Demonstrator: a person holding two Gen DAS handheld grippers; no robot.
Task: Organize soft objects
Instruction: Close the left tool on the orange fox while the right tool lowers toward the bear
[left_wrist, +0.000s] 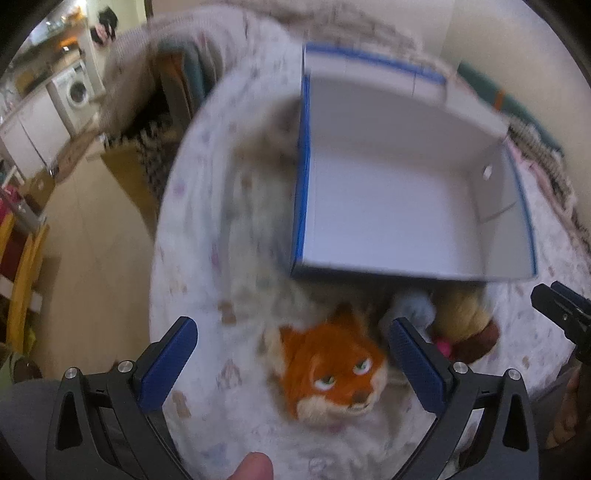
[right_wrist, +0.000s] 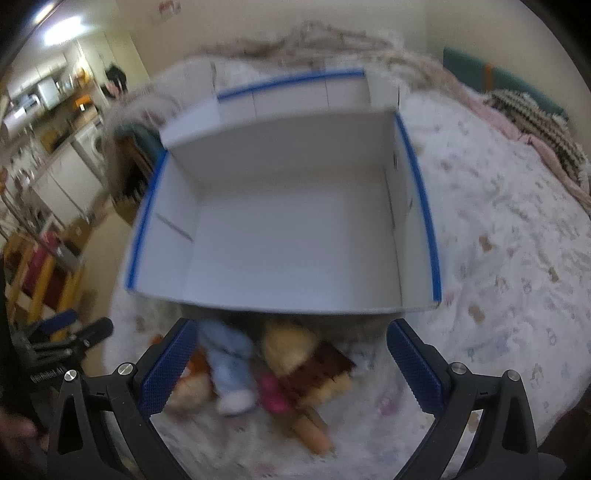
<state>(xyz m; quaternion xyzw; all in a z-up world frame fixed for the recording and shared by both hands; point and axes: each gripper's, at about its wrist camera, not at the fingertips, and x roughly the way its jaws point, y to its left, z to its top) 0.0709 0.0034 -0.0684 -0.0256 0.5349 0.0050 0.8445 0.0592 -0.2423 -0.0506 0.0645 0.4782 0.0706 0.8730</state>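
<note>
An empty white cardboard box with blue edges (left_wrist: 399, 192) stands open on a bed; it also shows in the right wrist view (right_wrist: 288, 229). An orange fox plush (left_wrist: 328, 369) lies in front of the box, between the fingers of my open left gripper (left_wrist: 295, 354). Beside it lie a light blue plush (left_wrist: 410, 310) and a tan and brown plush (left_wrist: 465, 325). In the right wrist view my open right gripper (right_wrist: 291, 354) hovers over the pile: the light blue plush (right_wrist: 229, 362), the tan and brown plush (right_wrist: 295, 350), a pink item (right_wrist: 273, 395). Both views are blurred.
The bed has a white patterned cover (left_wrist: 207, 258). The left edge of the bed drops to a wood floor (left_wrist: 88, 258). Blankets (right_wrist: 535, 122) lie at the far right. My right gripper's tip shows in the left view (left_wrist: 561, 306); my left gripper shows in the right view (right_wrist: 62, 339).
</note>
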